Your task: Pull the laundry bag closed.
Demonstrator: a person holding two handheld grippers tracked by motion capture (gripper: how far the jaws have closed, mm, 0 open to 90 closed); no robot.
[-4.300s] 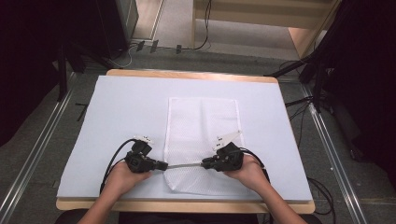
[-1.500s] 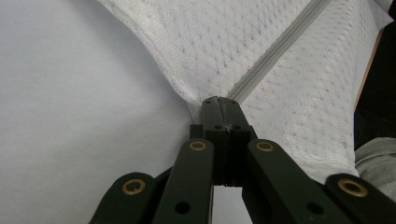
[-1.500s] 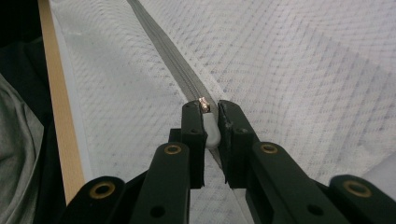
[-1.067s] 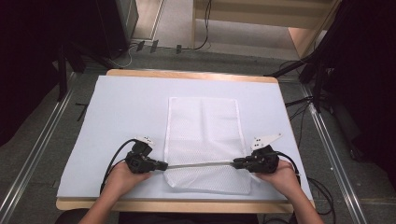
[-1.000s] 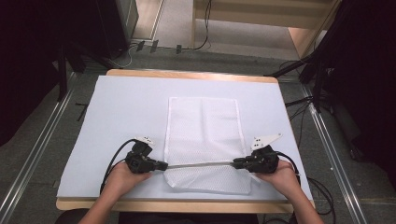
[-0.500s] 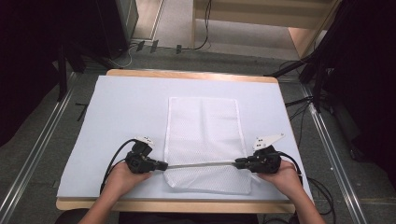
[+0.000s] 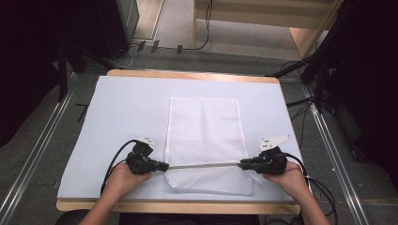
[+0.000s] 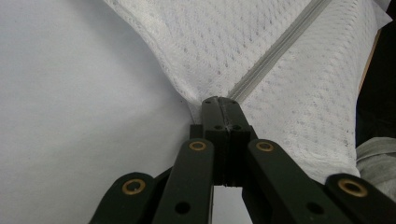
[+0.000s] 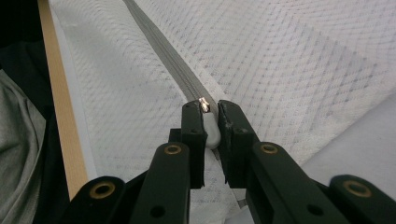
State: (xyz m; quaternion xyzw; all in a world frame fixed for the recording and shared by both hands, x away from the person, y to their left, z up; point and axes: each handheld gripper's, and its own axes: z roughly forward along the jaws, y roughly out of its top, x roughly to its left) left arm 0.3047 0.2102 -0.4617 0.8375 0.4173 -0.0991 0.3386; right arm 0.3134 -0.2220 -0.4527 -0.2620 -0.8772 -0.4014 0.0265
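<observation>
A white mesh bag (image 7: 204,126) lies flat in the middle of the table, with a grey zipper (image 7: 202,165) running across its near end. My left gripper (image 7: 165,166) is shut on the bag's left edge at the zipper's end; the left gripper view shows the mesh (image 8: 224,46) bunched at my left gripper (image 8: 219,103) and the zipper (image 8: 275,51) stretching away. At the bag's right edge, my right gripper (image 7: 243,163) is shut on the white zipper pull (image 9: 210,130), which sits between the pads of my right gripper (image 9: 207,109). The zipper (image 9: 163,51) is pulled taut between both.
A pale mat (image 7: 126,108) covers the wooden table (image 7: 187,75), whose front edge (image 9: 60,107) lies close behind the right gripper. Cables (image 7: 115,161) trail from both grippers. Metal rails (image 7: 33,154) and dark equipment flank the table.
Since the earliest frame my right gripper has slid right along the zipper to the bag's right edge. Over the last second it barely shifted. The left gripper stayed put.
</observation>
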